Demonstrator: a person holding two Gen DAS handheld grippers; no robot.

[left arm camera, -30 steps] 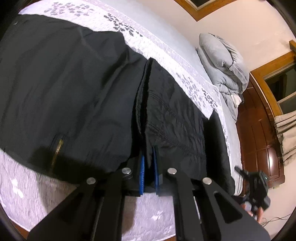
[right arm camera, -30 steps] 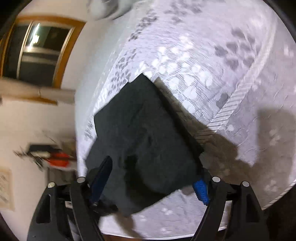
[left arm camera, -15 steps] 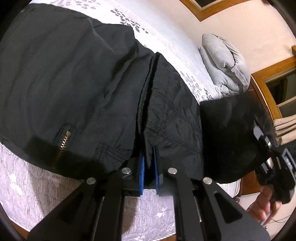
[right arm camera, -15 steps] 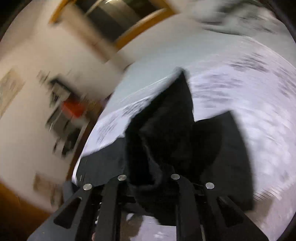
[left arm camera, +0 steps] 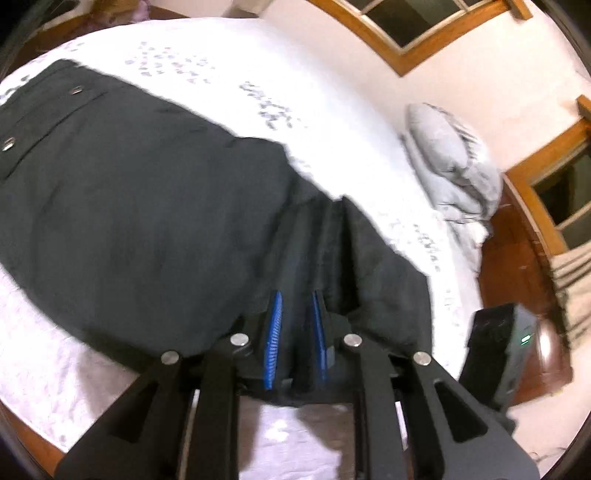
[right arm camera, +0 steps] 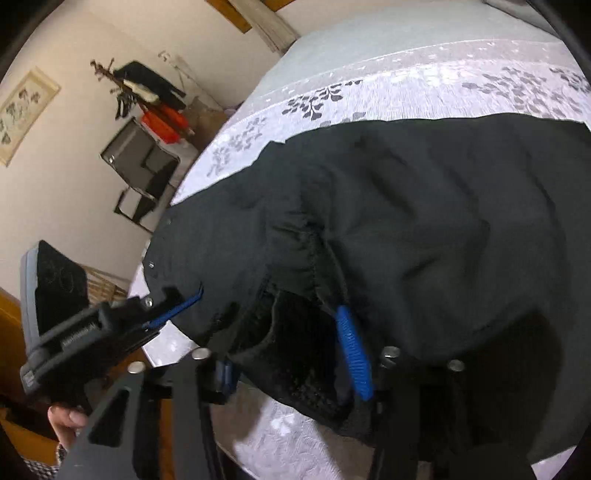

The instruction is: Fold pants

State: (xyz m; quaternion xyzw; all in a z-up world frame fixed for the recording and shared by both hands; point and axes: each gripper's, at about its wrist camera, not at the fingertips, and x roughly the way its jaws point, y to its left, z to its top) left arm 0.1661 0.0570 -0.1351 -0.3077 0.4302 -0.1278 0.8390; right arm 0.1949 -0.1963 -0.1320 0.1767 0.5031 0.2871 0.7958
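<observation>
Both my wrist views are lit by warm indoor light from overhead, and the windows (left arm camera: 424,22) are dark. The white bedspread (left arm camera: 332,122) blows out almost to pure glare in the left view, washing its print away. The black pants (left arm camera: 129,206) swallow detail; their folds read only as faint sheen. The left view is smeared throughout by motion blur, the right one sharper, though I think its left wall is soft. A heavy shadow (right arm camera: 535,354) pools at the right view's lower edge. Fisheye curvature bends the room and blackens the corners.
</observation>
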